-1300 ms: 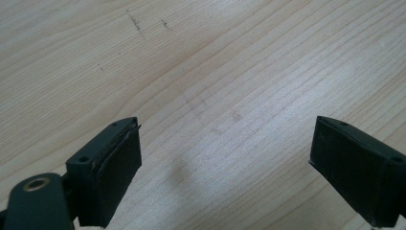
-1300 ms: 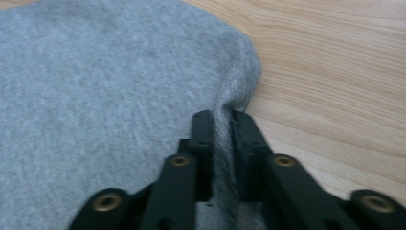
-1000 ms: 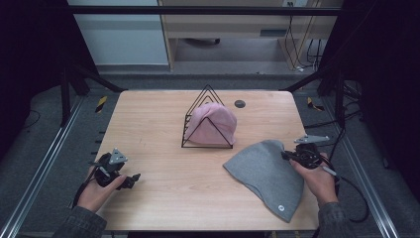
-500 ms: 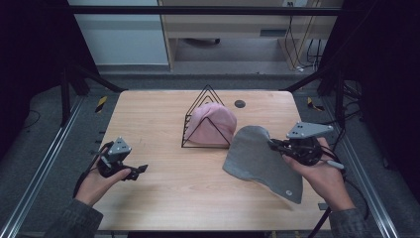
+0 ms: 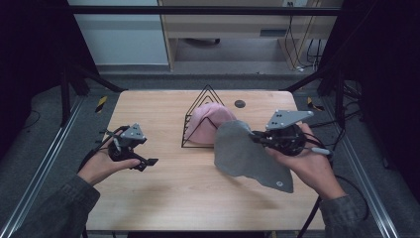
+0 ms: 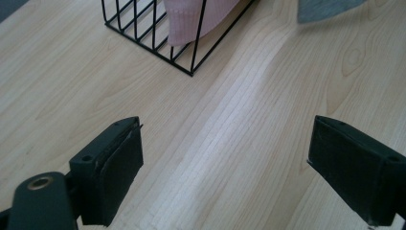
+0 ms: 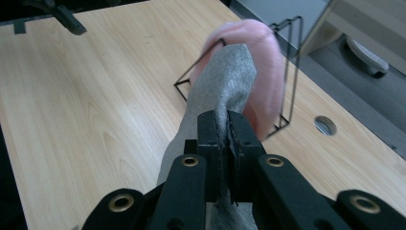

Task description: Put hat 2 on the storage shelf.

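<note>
Grey beanie point(image 5: 250, 156), lying flat on the table point(image 5: 163, 198) at the lower right of the high view 1 second ago, now hangs off the wood at centre right, carried up and toward the black wire rack point(image 5: 198, 121). We see our right gripper point(image 5: 257, 138) pinching the cap's edge, jaws closed tight on the fabric with no gap between them in the right gripper view, the cloth point(image 7: 218, 91) draped ahead of them against the pink beanie point(image 7: 263, 72) already sitting in the rack. Our left gripper point(image 5: 148, 162) has moved up from the lower left of the frame toward the rack, jaws spread wide and holding nothing, bare table between them in the left gripper view. We judge the lift done and the placing beside the pink beanie as the step at hand, with our free gripper close enough to steady the rack.
</note>
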Tool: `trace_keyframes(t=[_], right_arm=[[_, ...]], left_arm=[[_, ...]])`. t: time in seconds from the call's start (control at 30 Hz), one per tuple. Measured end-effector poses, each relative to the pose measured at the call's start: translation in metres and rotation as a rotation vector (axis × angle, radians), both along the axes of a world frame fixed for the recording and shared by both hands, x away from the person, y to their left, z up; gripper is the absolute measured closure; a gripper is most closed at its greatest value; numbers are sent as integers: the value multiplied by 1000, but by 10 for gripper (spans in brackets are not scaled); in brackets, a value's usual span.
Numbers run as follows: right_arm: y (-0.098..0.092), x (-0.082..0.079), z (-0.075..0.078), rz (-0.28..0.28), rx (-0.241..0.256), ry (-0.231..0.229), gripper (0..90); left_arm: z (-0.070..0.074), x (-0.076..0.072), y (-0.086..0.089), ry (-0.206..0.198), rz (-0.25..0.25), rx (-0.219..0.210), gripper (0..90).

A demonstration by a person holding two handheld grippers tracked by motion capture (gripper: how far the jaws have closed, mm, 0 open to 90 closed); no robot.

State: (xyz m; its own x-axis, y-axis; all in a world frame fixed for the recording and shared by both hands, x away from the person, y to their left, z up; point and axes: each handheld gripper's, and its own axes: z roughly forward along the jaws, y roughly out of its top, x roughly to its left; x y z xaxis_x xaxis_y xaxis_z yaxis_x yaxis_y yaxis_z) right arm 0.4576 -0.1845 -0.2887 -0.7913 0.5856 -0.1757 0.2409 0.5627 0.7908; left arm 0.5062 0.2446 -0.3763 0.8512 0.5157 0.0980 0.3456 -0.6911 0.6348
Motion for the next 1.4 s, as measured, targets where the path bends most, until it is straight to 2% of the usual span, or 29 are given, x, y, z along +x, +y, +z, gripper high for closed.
trace_keyframes(t=[0.13,0.27,0.37,0.47,0.67,0.73,0.9,1.2,1.3,1.4], right_arm=[[25,4,-4,42,-29,1,858],[47,7,-6,77,-35,-1,858],[63,9,-6,102,-31,-3,858],[77,13,-6,124,-32,-1,858],[101,13,-4,160,-54,-5,858],[107,13,-3,168,-57,-2,858],[122,11,-3,201,-63,-6,858],[137,8,-3,239,-58,-5,857],[139,7,-2,246,-48,-8,857],[140,6,-2,250,-42,-9,857]], left_arm=[[1,-4,-12,4,-29,52,116],[-1,-6,-17,12,-38,77,116],[0,-8,-19,14,-47,66,116],[4,-10,-20,6,-60,73,117],[13,-18,-19,-17,-63,68,117],[15,-19,-18,-21,-51,50,117],[17,-18,-19,-28,-60,49,123],[18,-14,-22,-30,-69,34,137],[17,-11,-25,-32,-84,31,169],[16,-9,-32,-34,-102,23,253]])
